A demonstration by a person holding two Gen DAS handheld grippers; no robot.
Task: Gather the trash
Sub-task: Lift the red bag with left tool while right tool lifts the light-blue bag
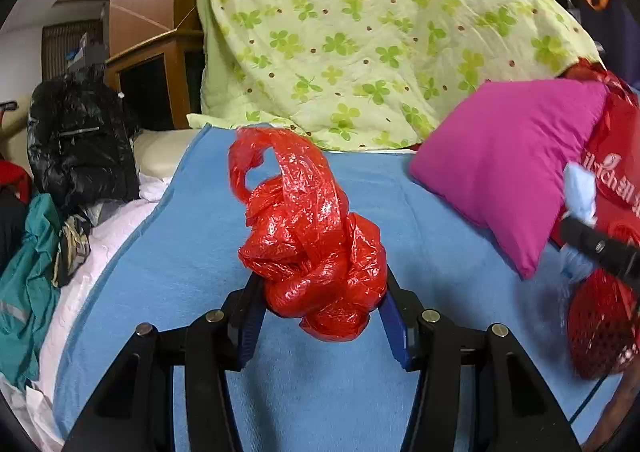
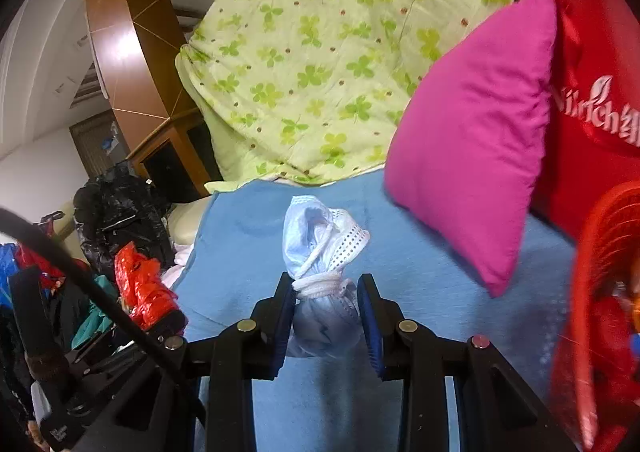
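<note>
A crumpled red plastic bag is pinched between the blue pads of my left gripper, held up over the blue blanket on the bed. In the right wrist view, my right gripper is shut on a pale blue and white bundle tied round with white cord. The right wrist view also catches the left gripper with its red bag at the lower left. At the right edge of the left wrist view, the right gripper shows with the pale bundle.
A pink pillow leans against a red bag with white lettering on the right. A red mesh basket stands at the far right. A green clover quilt is piled behind. A black jacket and clothes lie left.
</note>
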